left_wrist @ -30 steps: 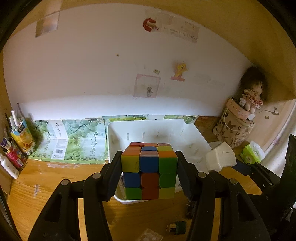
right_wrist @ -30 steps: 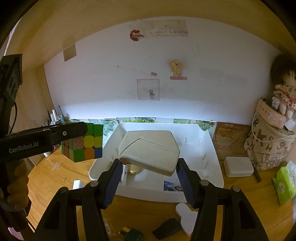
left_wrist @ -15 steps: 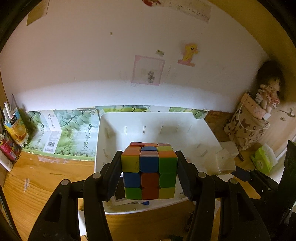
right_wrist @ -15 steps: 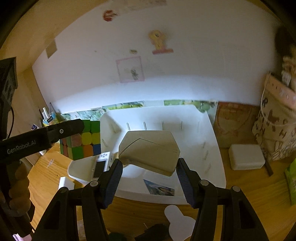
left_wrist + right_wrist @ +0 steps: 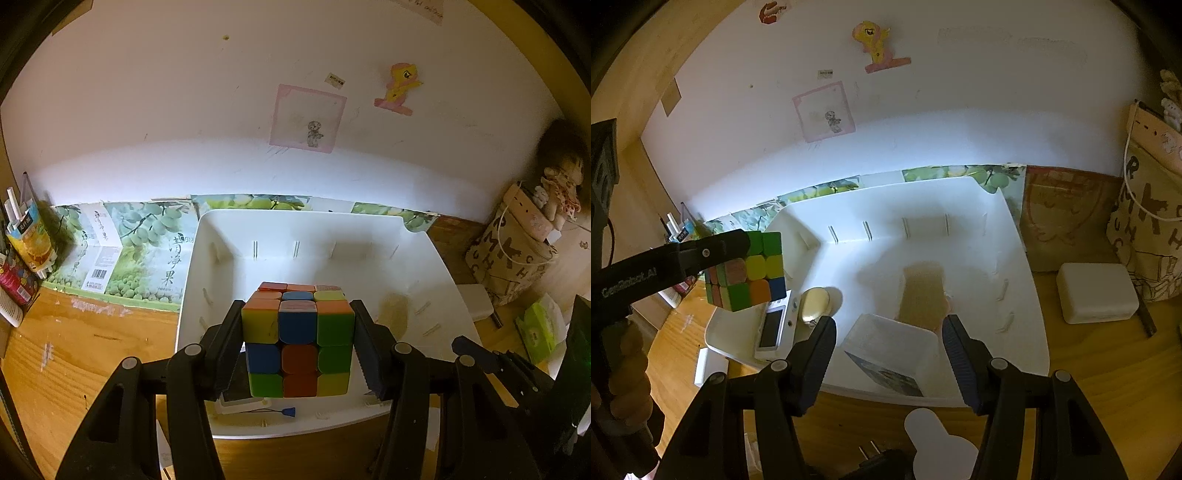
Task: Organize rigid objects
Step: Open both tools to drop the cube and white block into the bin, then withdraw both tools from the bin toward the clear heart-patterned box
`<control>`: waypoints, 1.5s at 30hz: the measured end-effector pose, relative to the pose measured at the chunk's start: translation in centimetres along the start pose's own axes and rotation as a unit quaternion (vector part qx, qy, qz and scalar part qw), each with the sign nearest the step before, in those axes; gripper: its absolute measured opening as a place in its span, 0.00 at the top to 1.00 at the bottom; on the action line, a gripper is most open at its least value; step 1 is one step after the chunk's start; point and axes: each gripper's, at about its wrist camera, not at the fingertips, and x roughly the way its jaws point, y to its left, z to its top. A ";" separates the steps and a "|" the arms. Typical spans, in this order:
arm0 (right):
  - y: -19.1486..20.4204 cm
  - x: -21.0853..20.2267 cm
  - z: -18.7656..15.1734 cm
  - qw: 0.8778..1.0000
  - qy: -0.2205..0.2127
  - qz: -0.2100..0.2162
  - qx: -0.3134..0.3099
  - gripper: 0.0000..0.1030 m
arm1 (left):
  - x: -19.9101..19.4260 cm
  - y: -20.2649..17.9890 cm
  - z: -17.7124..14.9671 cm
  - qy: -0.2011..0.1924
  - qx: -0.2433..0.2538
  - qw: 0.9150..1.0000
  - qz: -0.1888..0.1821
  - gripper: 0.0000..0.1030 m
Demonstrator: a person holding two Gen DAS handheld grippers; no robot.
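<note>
Holding the multicoloured plastic puzzle cube (image 5: 297, 339) in my left gripper (image 5: 297, 349) over the white plastic bin (image 5: 436, 266); my right gripper (image 5: 888, 334) clamps a pale translucent box (image 5: 890, 341) inside it. Both await release; more clutter remains on the wooden table (image 5: 1108, 387).

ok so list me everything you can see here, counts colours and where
puzzle cube: 1, multicolour, clamped above the bin
bin: 1, white, on the desk by the wall
pale box: 1, whitish, over the bin's near edge
screen device: 1, white, bin's near-left corner
oval thing: 1, cream, in the bin beside the device
block: 1, white, on the desk right of the bin
tote bag: 1, beige, lettered, far right
tissue pack: 1, green, right edge
left gripper: 1, black, fingers on the cube
right gripper: 1, black, fingers either side of the box, grip unclear
</note>
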 end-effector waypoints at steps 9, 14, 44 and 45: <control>-0.2 -0.6 0.0 1.000 0.002 -0.003 0.012 0.37 | -1.5 -0.3 0.7 -0.026 0.007 1.000 -0.003 0.24; 0.1 -1.5 0.1 1.000 -0.007 -0.005 0.014 0.31 | -2.6 -0.4 1.2 -0.042 0.014 0.999 0.000 0.22; 5.6 -9.6 -2.4 0.995 -0.082 -0.046 0.041 0.21 | -12.5 2.0 -1.2 -0.107 0.079 0.991 0.011 0.19; 5.9 -9.9 -2.6 0.994 -0.085 -0.047 0.042 0.21 | -12.8 2.1 -1.5 -0.107 0.082 0.991 0.010 0.19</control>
